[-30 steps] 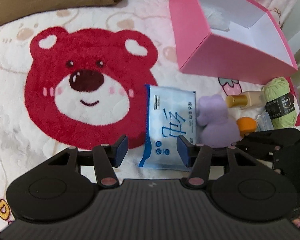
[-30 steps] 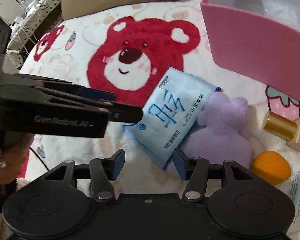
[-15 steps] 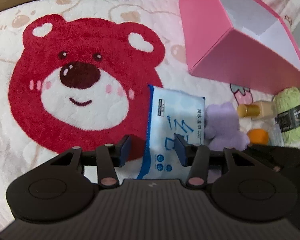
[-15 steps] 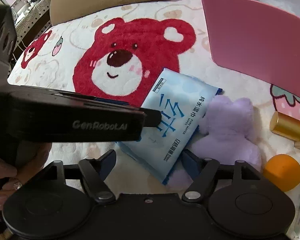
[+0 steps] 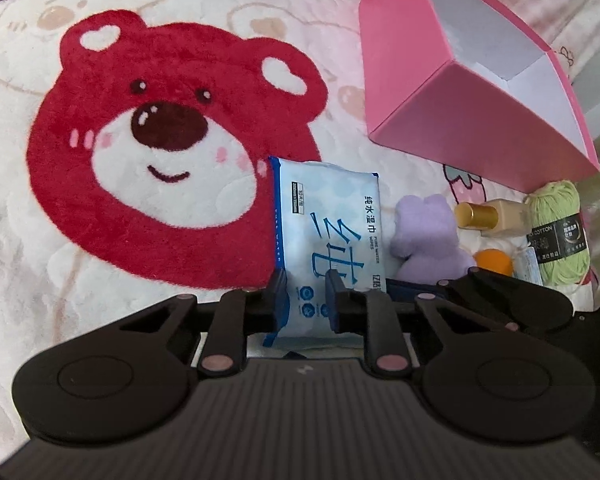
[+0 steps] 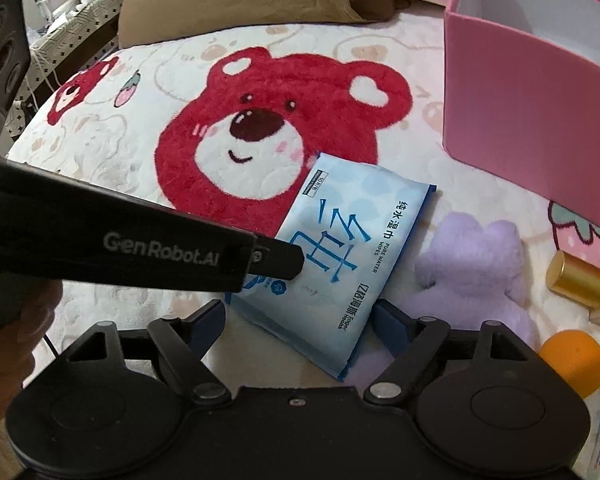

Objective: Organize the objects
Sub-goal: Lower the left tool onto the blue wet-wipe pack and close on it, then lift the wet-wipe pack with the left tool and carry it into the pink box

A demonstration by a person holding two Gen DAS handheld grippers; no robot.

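Wipes pack [image 5: 328, 240] clamped in left jaws; right jaws apart; purple plush [image 5: 428, 240] touching it.

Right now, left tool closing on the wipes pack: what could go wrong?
1. The left tool pinches only the near end of the soft wipes pack, so it may sag or slip out on lifting.
2. The right tool is open right at the pack's near corner; the two tools could collide.
3. The purple plush touches the pack and may drag along.

Near end of wipes pack [image 5: 328, 240] behind left claw [image 5: 306, 294]; pink box [image 6: 540, 92] cropped.
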